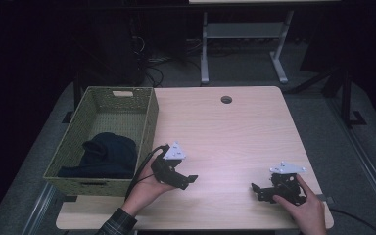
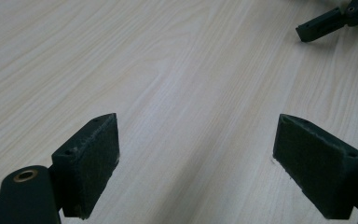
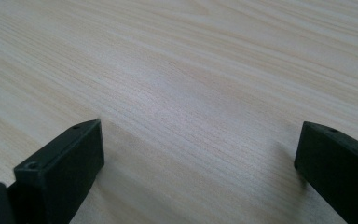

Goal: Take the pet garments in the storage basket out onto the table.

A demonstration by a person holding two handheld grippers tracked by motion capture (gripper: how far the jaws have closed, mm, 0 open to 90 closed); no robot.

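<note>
While both hands rest low on the near part of the counter (image 1: 235,132), the left gripper (image 1: 190,180) and the right gripper (image 1: 255,190) have their jaws spread wide, holding nothing. One woven basket (image 1: 149,122) stands at the counter's far left edge, with one dark cloth (image 1: 108,154) bundled inside. Pale wood grain covers the counter; the room beyond is dim, with grey floor.

The table (image 1: 235,132) is showing off a pale wood grain with fine streaks, the woven basket (image 1: 149,117) is looking olive green with a dark navy cloth (image 1: 105,154) inside, both grippers' jaws are sitting matte black, and that sleeve (image 1: 117,223) is rocking dark plaid.
</note>
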